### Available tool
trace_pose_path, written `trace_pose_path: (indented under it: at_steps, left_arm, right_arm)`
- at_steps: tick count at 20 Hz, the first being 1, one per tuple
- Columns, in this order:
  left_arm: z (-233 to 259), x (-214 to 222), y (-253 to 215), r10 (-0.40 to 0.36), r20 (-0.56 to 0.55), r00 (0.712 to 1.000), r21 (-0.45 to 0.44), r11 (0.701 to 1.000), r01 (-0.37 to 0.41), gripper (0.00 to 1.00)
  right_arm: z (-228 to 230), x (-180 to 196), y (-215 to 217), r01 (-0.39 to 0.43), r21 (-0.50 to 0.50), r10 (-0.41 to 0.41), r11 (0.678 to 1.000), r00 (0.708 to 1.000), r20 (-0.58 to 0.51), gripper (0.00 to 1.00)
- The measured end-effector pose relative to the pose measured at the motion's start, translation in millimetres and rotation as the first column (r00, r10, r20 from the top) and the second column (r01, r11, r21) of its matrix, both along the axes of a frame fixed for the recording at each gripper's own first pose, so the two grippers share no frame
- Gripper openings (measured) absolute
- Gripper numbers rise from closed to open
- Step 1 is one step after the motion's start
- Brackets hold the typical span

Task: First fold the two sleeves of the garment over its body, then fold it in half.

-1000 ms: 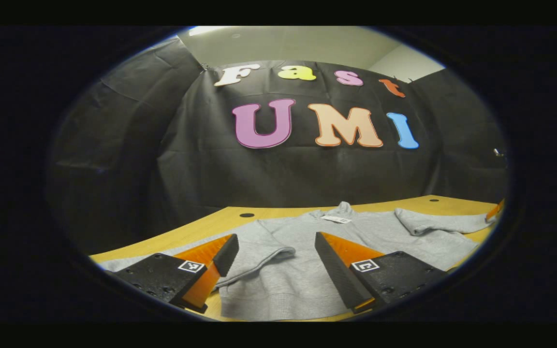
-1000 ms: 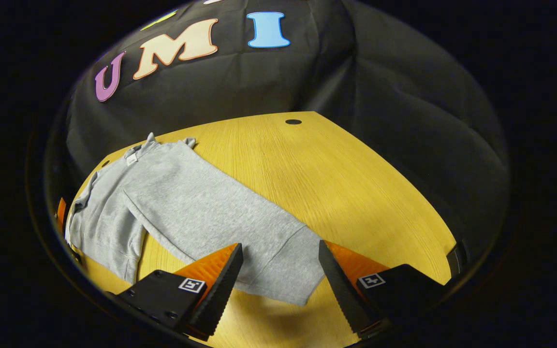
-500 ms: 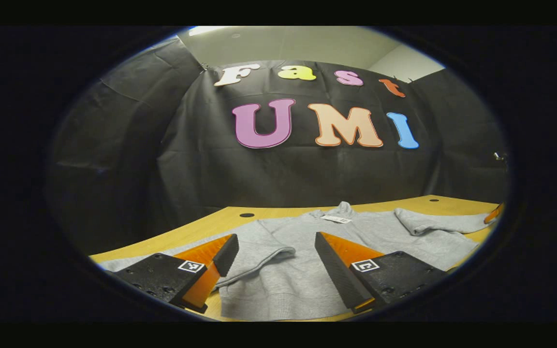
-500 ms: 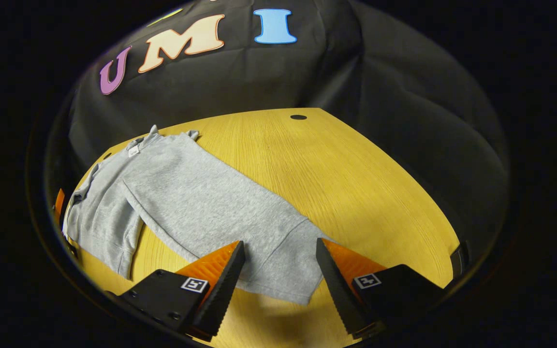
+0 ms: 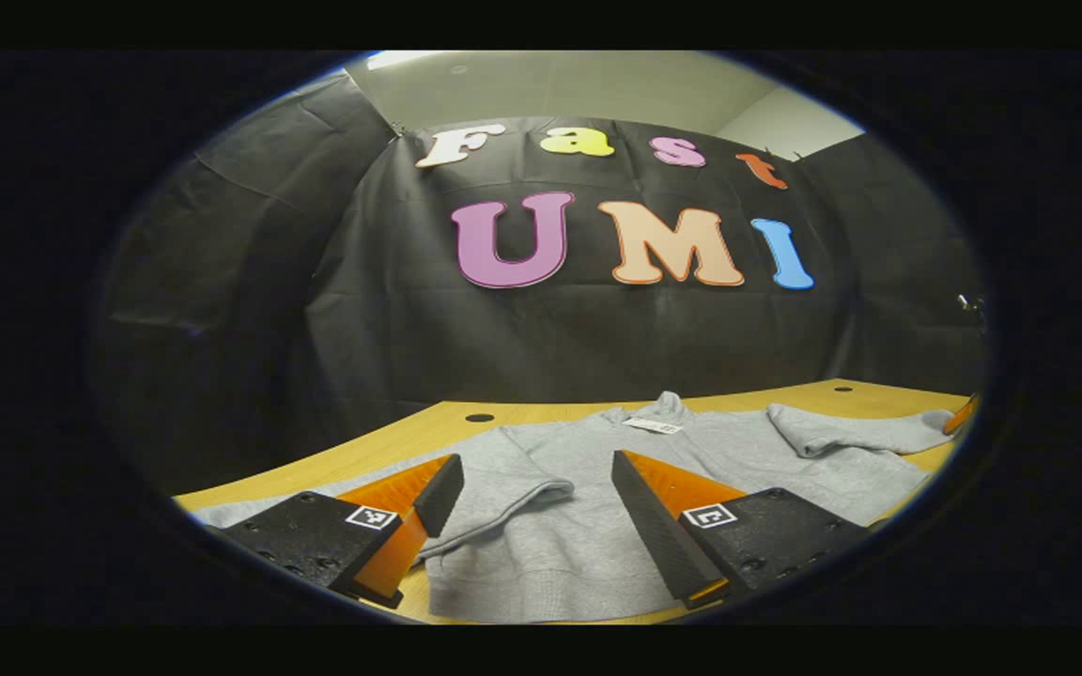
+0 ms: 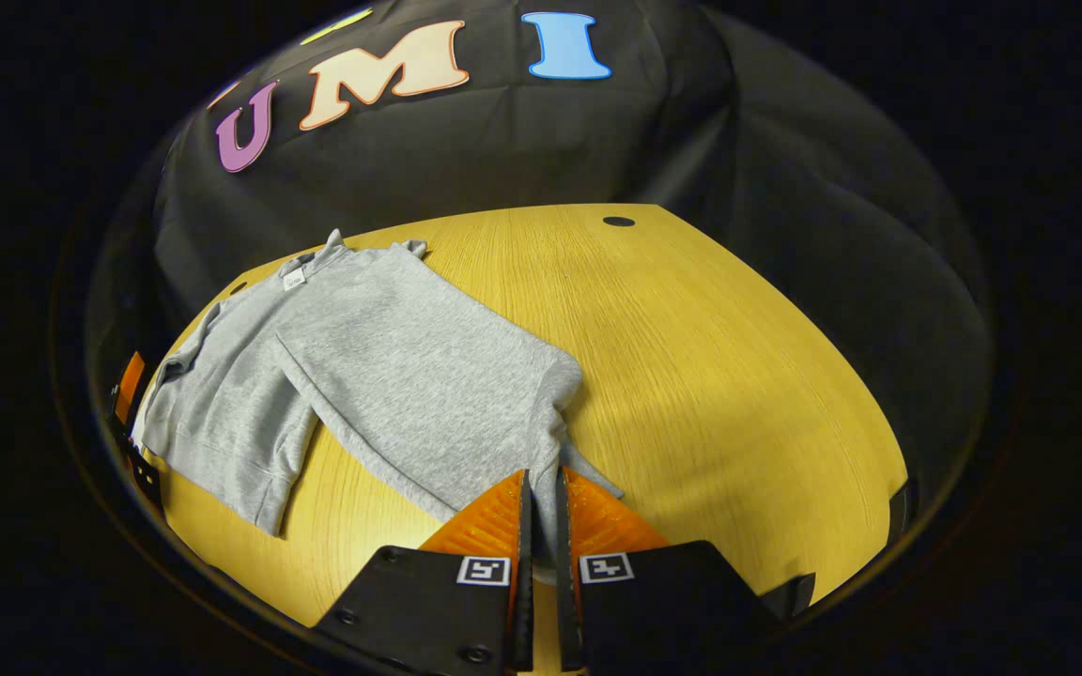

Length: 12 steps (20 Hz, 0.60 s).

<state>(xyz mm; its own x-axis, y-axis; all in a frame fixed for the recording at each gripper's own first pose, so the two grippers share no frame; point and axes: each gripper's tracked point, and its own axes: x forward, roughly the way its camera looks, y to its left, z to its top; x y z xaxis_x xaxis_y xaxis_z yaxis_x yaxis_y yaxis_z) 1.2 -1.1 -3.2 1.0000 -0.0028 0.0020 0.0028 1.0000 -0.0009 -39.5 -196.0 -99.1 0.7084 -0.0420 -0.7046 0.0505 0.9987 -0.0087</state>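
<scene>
A grey sweatshirt (image 5: 597, 488) lies flat on the wooden table (image 5: 409, 437), its collar with a white label (image 5: 652, 425) at the far side. My left gripper (image 5: 536, 502) hovers open low over the hem, and the folded edge of the near sleeve (image 5: 513, 479) lies between its fingers. In the right gripper view the other sleeve (image 6: 428, 366) runs from the collar toward me. My right gripper (image 6: 541, 507) is shut on its cuff, and the cloth bunches just ahead of the fingertips. The right gripper's tip (image 5: 959, 413) shows at that sleeve's end in the left gripper view.
Bare wooden table (image 6: 719, 357) spreads to the right of the sleeve, with a small round hole (image 6: 618, 222) near its far edge. Another hole (image 5: 480, 417) lies at the far left. The black cloth wall closes the back. The left gripper (image 6: 132, 385) sits beside the sweatshirt's body.
My right gripper has shut on the sleeve cuff, and the sleeve end now bunches up where it lay flat. The left gripper has stayed still and open.
</scene>
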Motion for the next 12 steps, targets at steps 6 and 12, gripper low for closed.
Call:
trace_pose_path:
  at_steps: [6,12]
  left_arm:
    - [-0.9,-0.2,0.9,-0.001,0.0,1.0,0.0,1.0,0.001,0.95]
    - [-0.6,0.4,0.8,-0.002,-0.001,1.0,-0.002,1.0,0.002,0.94]
  right_arm:
    - [3.8,4.7,5.9,0.045,0.065,-0.044,0.997,0.999,-0.012,0.02]
    - [32.0,25.7,24.7,0.014,0.071,-0.016,0.997,0.999,0.035,0.02]
